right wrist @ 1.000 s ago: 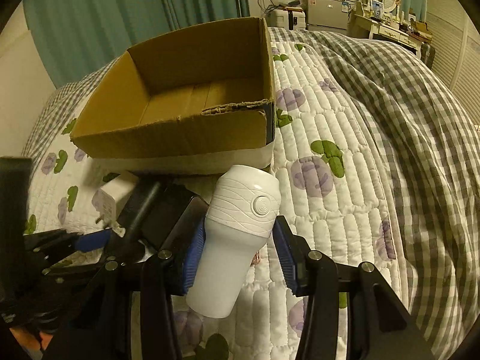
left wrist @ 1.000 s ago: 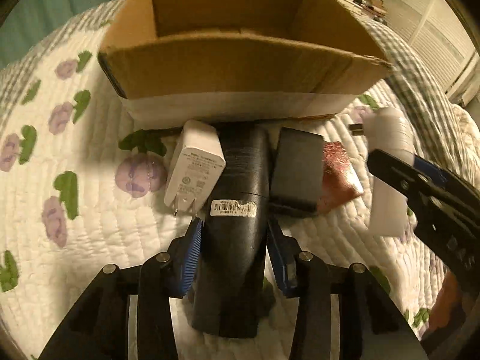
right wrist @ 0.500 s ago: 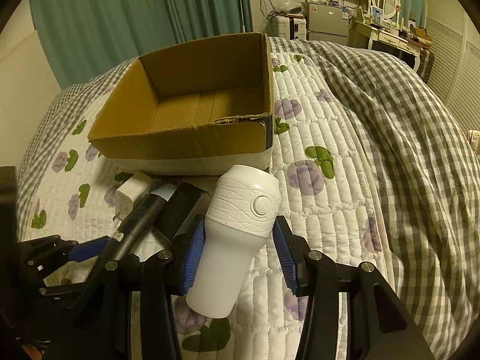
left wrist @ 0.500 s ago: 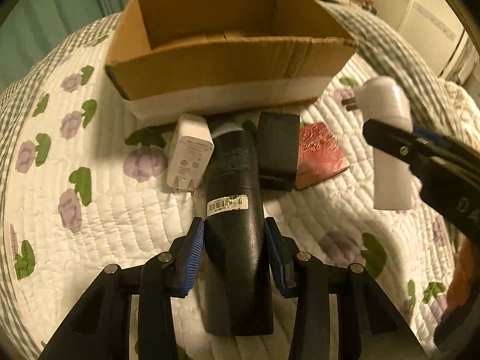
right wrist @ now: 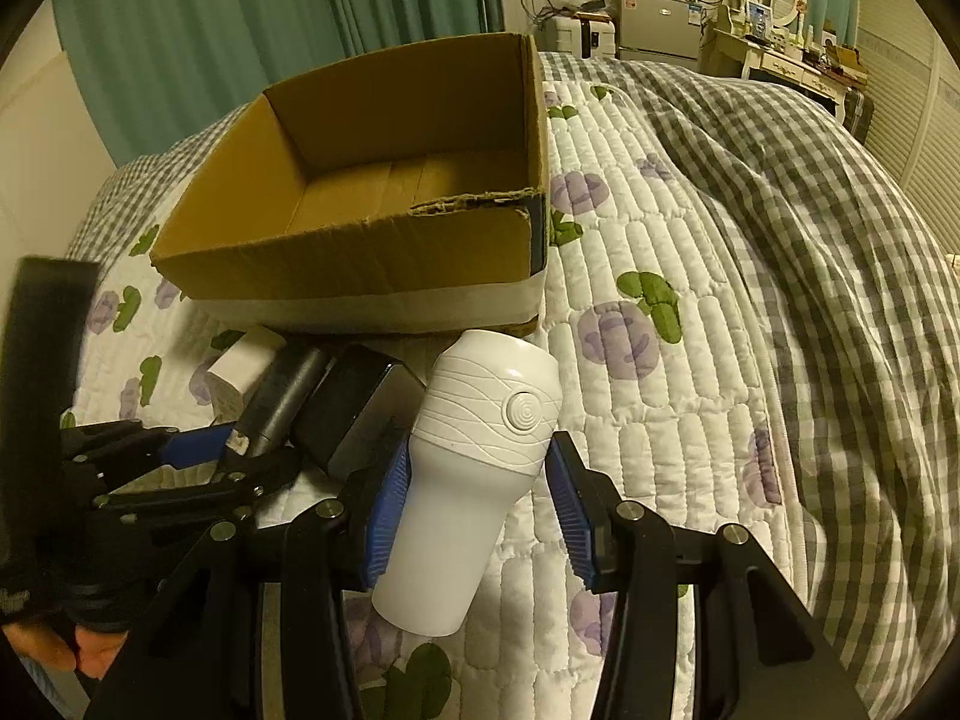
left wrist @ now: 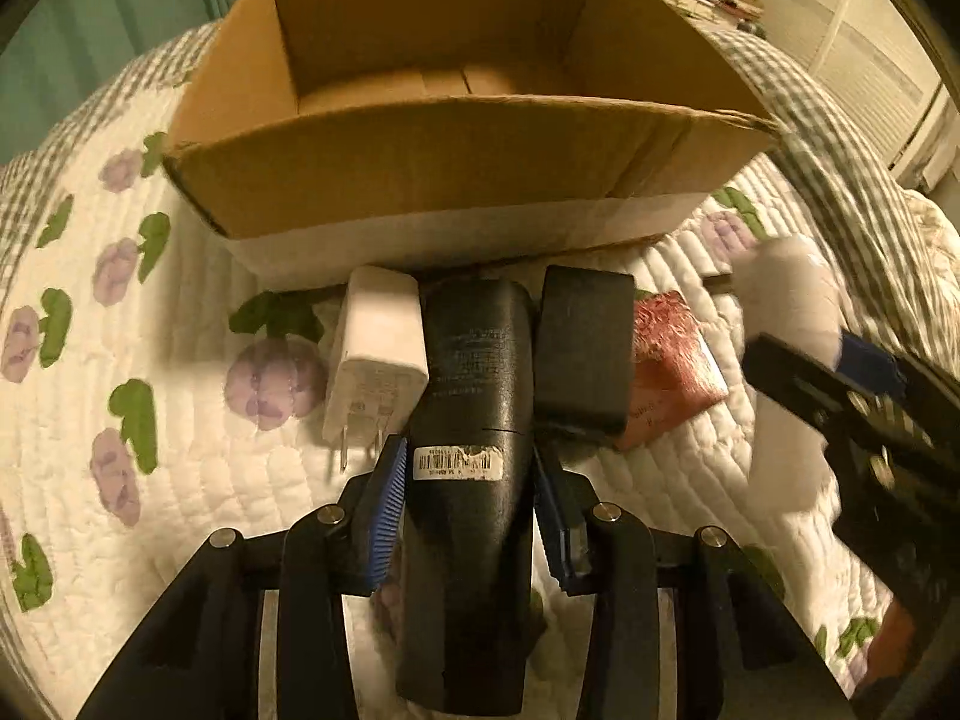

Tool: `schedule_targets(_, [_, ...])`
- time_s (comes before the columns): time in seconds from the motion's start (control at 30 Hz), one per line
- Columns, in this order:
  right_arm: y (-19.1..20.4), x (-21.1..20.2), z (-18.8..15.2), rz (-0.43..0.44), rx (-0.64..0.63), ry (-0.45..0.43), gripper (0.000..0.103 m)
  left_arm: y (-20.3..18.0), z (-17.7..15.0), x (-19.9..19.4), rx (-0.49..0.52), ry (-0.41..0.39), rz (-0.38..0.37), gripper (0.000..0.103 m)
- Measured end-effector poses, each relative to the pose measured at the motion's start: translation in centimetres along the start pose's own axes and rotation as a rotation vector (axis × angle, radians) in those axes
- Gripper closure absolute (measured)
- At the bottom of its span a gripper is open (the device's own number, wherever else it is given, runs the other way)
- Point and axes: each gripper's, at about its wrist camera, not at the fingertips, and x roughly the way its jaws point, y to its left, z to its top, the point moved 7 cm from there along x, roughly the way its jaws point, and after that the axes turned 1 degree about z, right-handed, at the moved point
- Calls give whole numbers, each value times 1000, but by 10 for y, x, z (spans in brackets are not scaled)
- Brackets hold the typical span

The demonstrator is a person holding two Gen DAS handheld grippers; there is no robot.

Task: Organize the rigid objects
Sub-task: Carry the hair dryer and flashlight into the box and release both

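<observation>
Matt corrugated cardboard box [right wrist: 372,252], quilted cloth bedspread [right wrist: 648,408]

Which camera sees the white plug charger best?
The left wrist view: the white plug charger lies in full sight beside the black bottle, its prongs showing. In the right wrist view only a far corner peeks out behind the left tongs.

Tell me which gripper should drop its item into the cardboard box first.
Left, probably. The left gripper holds the black bottle pointing straight at the middle of the cardboard box. The right gripper, with the white device, sits off the box's right corner.
</observation>
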Motion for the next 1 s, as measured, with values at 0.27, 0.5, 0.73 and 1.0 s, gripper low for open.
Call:
schedule_targets(0.27, [5, -8, 4, -3, -11, -13, 58, 0, -15, -34, 33, -68, 27, 66])
schedule_targets(0.5, [6, -20, 6, 1, -14, -32, 58, -1, -19, -50, 27, -92, 12, 78])
schedule_targets(0.73, [3, -18, 6, 1, -3, -31, 58, -4, -7, -69, 41, -159, 14, 81])
schedule_targets(1.0, [11, -37, 33, 21, -27, -90, 58, 1, 23, -106, 39, -272, 21, 81])
